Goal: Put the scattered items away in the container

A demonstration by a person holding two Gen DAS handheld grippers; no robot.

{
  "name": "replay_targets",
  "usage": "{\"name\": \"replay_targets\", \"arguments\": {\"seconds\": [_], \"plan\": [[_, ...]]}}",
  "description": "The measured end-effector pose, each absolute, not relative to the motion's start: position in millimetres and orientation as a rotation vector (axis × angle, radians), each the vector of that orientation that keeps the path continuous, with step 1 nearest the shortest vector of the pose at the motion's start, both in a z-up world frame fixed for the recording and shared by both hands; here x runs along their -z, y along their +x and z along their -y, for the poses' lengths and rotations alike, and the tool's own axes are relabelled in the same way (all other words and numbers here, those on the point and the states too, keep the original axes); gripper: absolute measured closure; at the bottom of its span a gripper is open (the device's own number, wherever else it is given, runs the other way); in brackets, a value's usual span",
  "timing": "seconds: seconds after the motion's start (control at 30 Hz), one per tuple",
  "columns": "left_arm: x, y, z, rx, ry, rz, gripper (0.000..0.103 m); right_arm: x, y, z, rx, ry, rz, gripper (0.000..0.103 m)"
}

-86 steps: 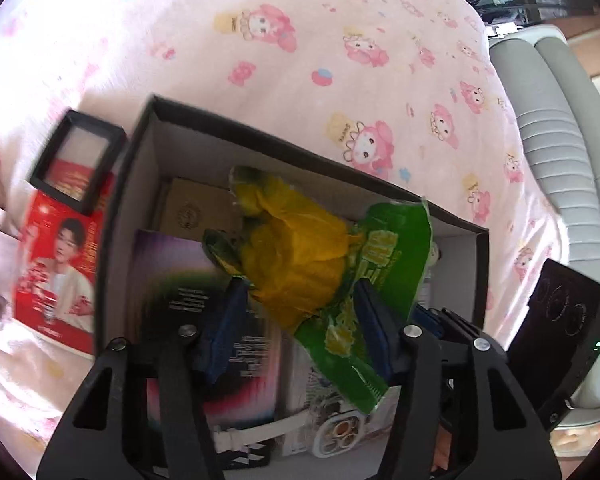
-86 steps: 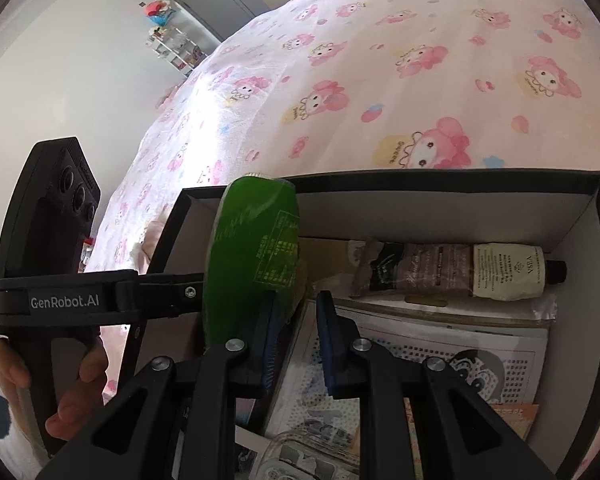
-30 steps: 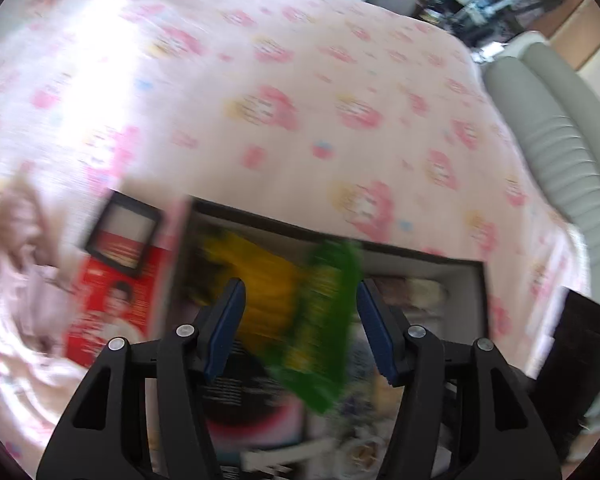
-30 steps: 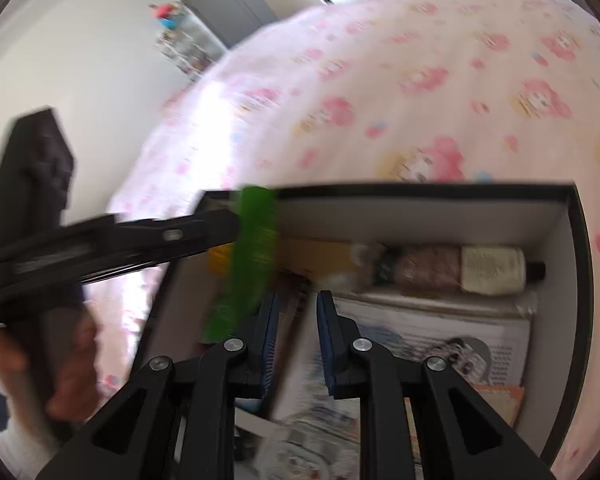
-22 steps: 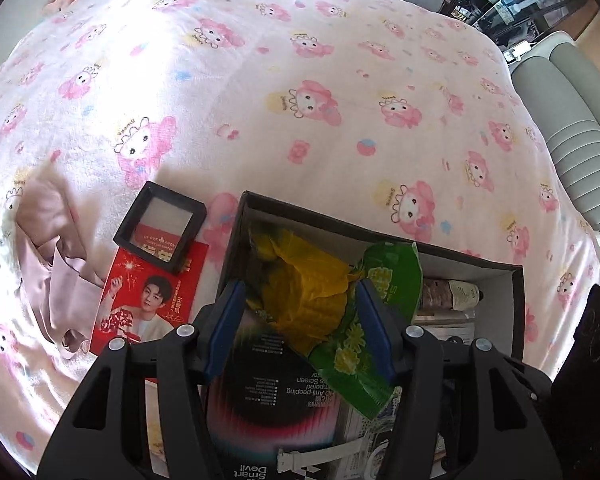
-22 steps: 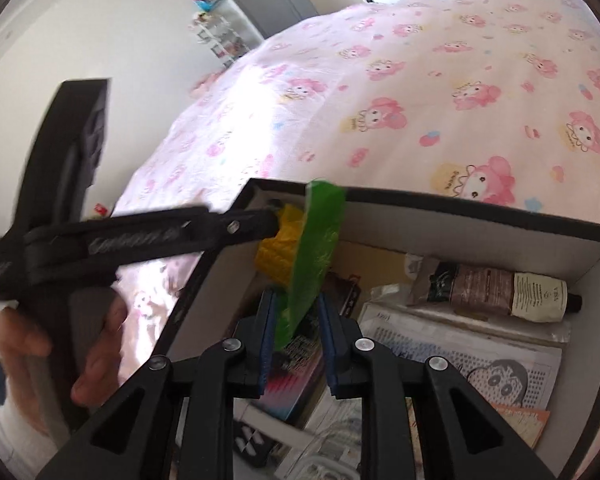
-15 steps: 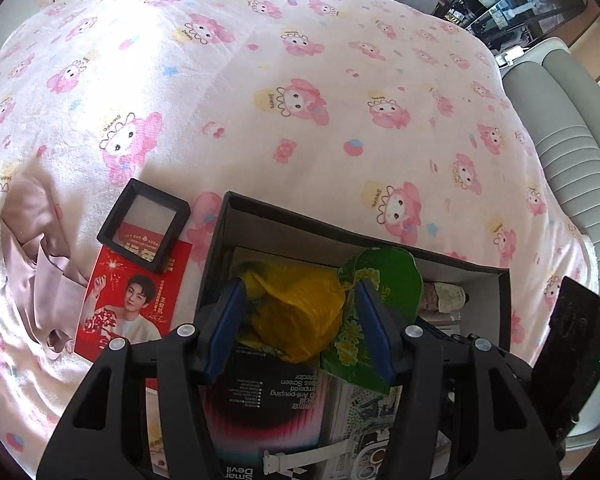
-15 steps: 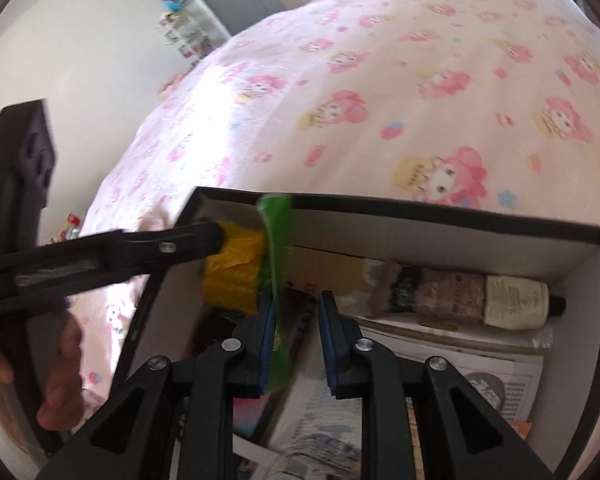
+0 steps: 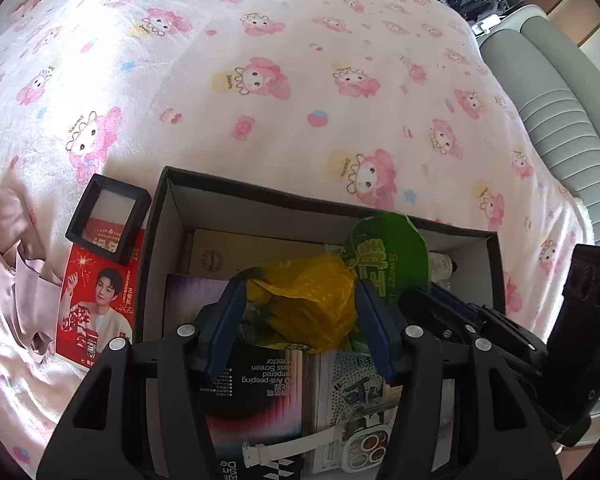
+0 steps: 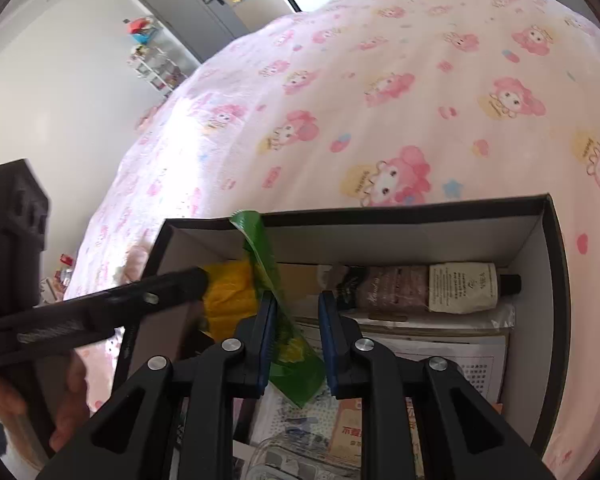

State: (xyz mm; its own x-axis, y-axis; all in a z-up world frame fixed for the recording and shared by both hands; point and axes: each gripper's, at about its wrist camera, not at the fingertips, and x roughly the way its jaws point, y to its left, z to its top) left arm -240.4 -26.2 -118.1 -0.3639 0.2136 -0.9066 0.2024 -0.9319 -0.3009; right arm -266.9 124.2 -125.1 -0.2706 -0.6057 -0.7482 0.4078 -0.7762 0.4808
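Snack bag over the box, between both tongs

Our left tongs (image 9: pixel 300 316) pinch the yellow-green snack bag (image 9: pixel 304 308) above the box (image 9: pixel 160 216); right tongs (image 10: pixel 296 332), spread, straddle its upright green edge.

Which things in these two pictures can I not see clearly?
- Left view: the tube is mostly hidden behind the green packet.
- Left view: the left gripper covers the box floor.
- Right view: the frame's bottom edge cuts off the clear case.
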Motion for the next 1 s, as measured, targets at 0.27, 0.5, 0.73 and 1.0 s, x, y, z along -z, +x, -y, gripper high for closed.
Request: {"name": "replay_targets", "arguments": {"seconds": [0.27, 0.5, 0.73, 1.0], "plan": [[126, -238, 38, -2.499, -1.822, 0.649, 0.046, 142, -260, -94, 1.923, 1.38, 0.2, 0.094], [122, -237, 39, -2.502, -1.801, 0.662, 0.046, 152, -257, -83, 1.846, 1.425, 0.213, 0.093], [119, -238, 44, -2.471, -1.751, 0.726, 0.046, 122, -262, -120, 1.943, 1.3, 0.343, 0.093], [117, -238, 41, -2.412, -1.708, 0.789, 0.055, 108, -264, -123, 2.018, 1.246, 0.307, 0.094]]}}
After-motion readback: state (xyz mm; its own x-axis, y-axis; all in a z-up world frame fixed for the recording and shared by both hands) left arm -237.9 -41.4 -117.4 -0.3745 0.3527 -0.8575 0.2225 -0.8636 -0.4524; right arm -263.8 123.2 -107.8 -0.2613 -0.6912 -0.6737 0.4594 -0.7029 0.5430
